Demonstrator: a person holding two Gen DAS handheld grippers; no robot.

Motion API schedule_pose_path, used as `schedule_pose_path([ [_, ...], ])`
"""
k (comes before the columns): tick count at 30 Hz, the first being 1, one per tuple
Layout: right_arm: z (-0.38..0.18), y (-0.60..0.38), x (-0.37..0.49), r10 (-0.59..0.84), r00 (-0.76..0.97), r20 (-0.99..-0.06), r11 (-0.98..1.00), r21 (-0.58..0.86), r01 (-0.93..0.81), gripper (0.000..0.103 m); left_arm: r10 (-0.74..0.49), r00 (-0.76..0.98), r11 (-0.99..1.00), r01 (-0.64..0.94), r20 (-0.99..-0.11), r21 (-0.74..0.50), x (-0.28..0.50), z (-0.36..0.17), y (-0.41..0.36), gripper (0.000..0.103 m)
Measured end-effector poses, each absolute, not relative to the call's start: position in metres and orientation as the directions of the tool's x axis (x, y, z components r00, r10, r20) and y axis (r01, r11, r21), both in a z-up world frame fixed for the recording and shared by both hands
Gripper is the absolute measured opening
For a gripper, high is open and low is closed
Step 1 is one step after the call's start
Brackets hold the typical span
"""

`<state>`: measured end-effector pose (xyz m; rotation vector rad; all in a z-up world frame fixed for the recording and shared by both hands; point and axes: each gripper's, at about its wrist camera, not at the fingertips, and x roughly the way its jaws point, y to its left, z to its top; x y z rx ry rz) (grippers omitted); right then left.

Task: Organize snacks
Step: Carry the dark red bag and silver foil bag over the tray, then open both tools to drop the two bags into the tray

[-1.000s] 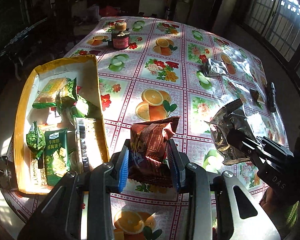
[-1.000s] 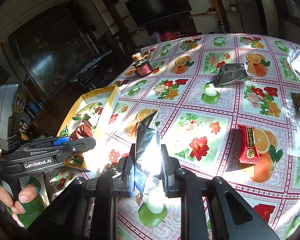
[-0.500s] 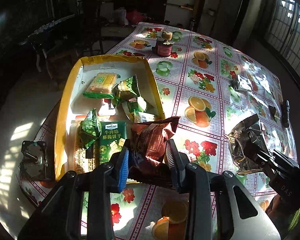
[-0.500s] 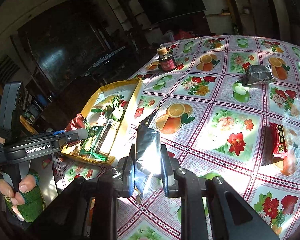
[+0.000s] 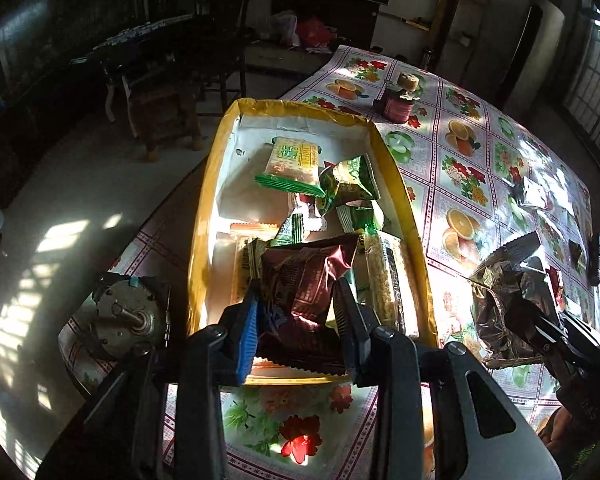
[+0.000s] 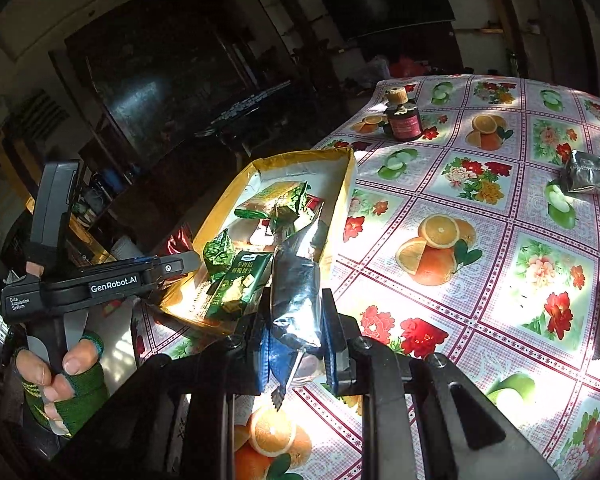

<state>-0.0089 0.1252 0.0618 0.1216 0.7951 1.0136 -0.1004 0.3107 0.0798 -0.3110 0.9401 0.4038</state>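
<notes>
Since a second ago both tongs have swung across the worktop (image 5: pixel 464 168) toward the yellow tray (image 5: pixel 404 184). The left tongs (image 5: pixel 296 312) grip a maroon snack packet (image 5: pixel 304 280) above the tray's near end; the right tongs (image 6: pixel 296 320) pinch a silver packet (image 6: pixel 294 292) just beside its rim. Delivery is underway; next, each should lower and release inside.
</notes>
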Motion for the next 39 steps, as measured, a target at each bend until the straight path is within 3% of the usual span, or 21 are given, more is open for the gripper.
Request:
schedule_pose_path([
  [31, 0.041, 0.232, 0.037, 0.839, 0.150, -0.523, 0.467, 0.550, -0.692, 0.020, 0.240, 0.486, 0.880, -0.475, -0.840, -0.023, -0.077, 0.062, 0.327, 0.037],
  [36, 0.032, 0.240, 0.046, 0.812, 0.153, -0.563, 0.504, 0.545, -0.670, 0.025, 0.238, 0.468, 0.870, -0.491, -0.851, -0.027, -0.073, 0.057, 0.332, 0.039],
  [39, 0.036, 0.226, 0.046, 0.805, 0.195, -0.560, 0.528, 0.527, -0.666, 0.037, 0.249, 0.468, 0.862, -0.506, -0.848, -0.026, -0.075, 0.059, 0.334, 0.048],
])
